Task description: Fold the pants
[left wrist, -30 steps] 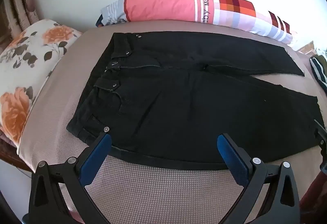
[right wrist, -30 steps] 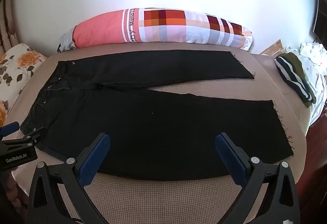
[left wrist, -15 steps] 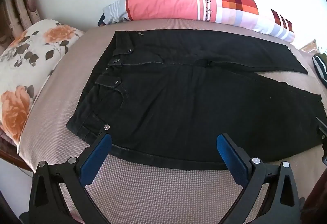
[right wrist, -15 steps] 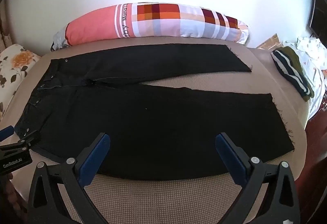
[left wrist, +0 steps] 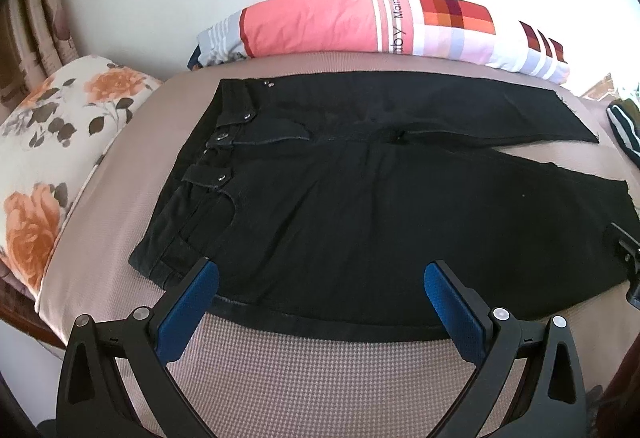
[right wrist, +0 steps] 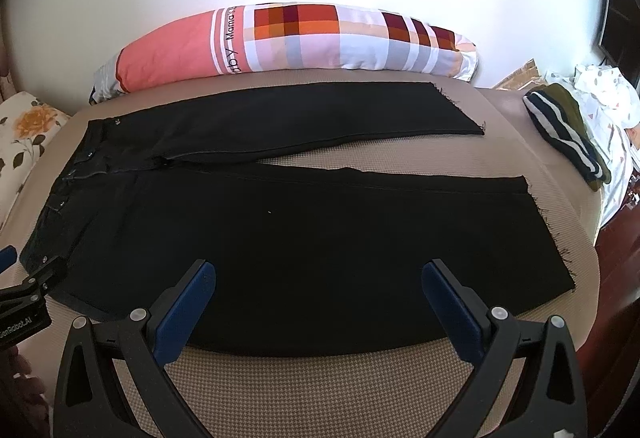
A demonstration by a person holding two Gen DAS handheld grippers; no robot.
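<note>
Black pants (left wrist: 360,206) lie flat across the bed, long axis left to right, waistband left. Left gripper (left wrist: 320,302) hangs wide open over the near hip edge; right gripper (right wrist: 318,298), equally wide, nearer the cuffs.

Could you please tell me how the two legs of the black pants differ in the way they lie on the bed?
The far leg lies beside the long pillow; the near leg lies by the open grippers. The far leg's hem reaches less far right than the near leg's. They spread apart toward the hems, baring the bed cover. Both lie flat, unfolded, with frayed hems.
</note>
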